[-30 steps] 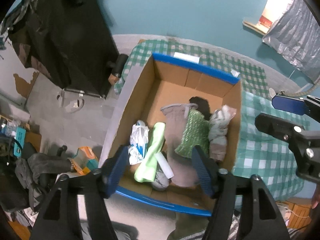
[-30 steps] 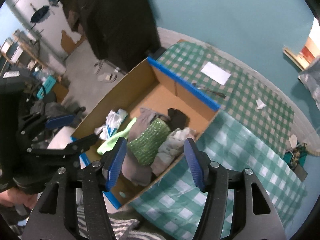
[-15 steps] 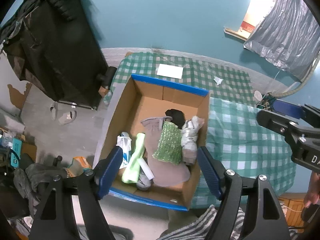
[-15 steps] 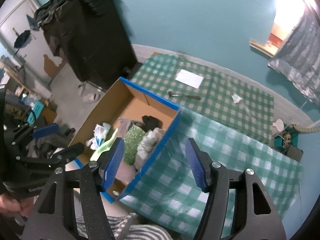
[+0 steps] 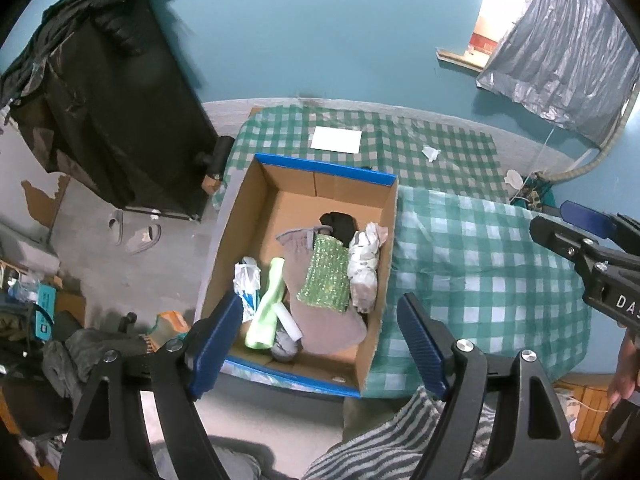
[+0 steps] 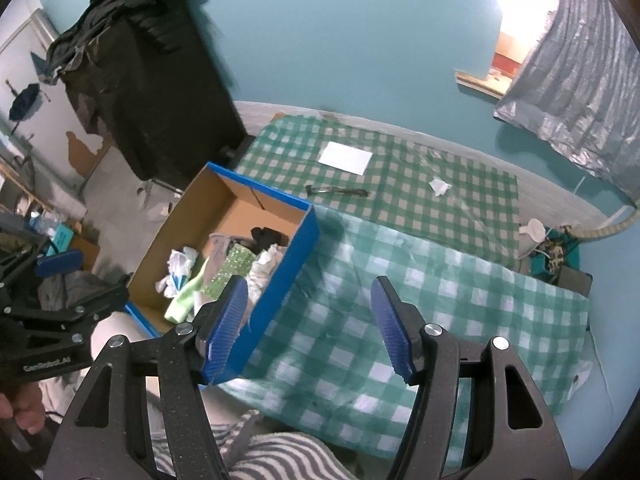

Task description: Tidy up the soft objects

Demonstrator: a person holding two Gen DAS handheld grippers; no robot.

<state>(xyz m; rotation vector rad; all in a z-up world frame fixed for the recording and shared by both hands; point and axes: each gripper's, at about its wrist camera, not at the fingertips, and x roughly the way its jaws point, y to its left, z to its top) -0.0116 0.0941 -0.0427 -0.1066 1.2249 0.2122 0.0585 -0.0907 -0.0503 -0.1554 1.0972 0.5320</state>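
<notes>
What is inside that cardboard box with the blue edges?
The cardboard box holds soft things: a sparkly green cloth lying on a grey garment, a black bundle, a whitish bundle, a light green roll and a crumpled white bag. Whatever lies beneath them is covered.

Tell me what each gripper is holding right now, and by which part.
Nothing. The left gripper and right gripper are both open and empty above the cardboard box, where the soft items lie.

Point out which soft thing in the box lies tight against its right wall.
The white knotted bundle, right of the green sequinned cloth; the others lie further left.
</notes>
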